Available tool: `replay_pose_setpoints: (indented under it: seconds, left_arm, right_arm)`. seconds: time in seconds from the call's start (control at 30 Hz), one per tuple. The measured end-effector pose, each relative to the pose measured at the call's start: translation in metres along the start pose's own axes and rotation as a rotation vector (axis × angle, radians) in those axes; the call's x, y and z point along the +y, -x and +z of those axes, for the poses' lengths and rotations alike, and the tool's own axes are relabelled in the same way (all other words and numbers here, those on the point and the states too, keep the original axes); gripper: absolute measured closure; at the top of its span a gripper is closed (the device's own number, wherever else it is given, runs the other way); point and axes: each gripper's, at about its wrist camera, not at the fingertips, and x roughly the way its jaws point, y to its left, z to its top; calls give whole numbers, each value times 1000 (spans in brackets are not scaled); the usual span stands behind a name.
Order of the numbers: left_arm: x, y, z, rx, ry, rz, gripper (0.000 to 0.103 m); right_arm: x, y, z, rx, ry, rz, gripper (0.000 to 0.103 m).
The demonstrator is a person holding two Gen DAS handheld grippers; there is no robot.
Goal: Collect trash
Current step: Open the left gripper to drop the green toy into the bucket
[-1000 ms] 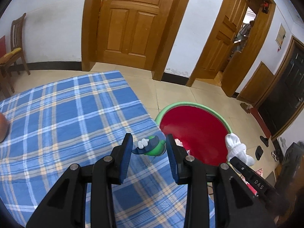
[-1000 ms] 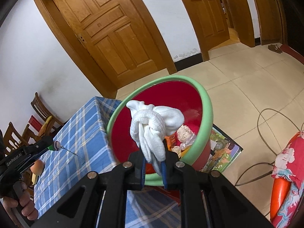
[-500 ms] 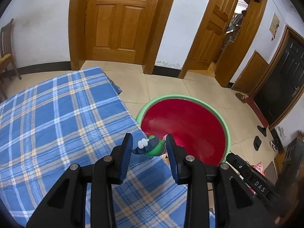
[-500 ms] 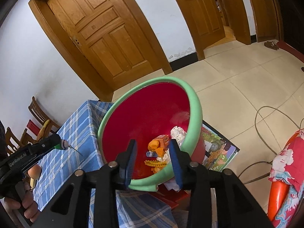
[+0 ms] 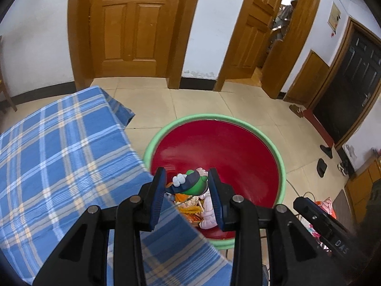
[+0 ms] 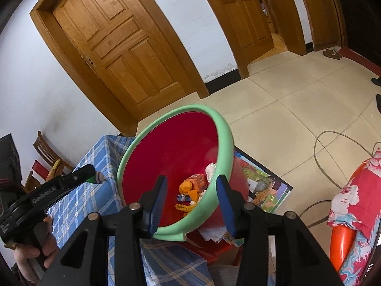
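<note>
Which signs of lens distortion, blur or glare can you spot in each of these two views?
Left wrist view: door frames bow, corners go black, the tablecloth looks slightly smeared, and a soft sheen lies on the floor tiles. Right wrist view: the door leans and curves, and the basin looks stretched but sharp.

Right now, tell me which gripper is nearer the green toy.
Left. The left gripper holds the green toy between its jaws over the basin; the right gripper hangs apart, jaws empty.

The left gripper (image 5: 187, 191) clamps a small green toy (image 5: 190, 184) above the red, green-rimmed basin (image 5: 277, 152), right of the checked tablecloth (image 5: 59, 157).
</note>
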Motion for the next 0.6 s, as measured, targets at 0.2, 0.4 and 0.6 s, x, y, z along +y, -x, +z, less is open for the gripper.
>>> replay_pose_setpoints:
  seconds: [0.2, 0.4, 0.6]
  left_arm:
    - [-9, -9, -1, 24, -24, 5, 57]
    - [-6, -2, -3, 14, -19, 35, 54]
    - [2, 10, -9, 9, 3, 58, 51]
  right_arm:
    - [-4, 1, -1, -2, -11, -7, 53]
    - [-6, 1, -1, -2, -17, -4, 51]
    - [-2, 7, -3, -12, -9, 3, 47]
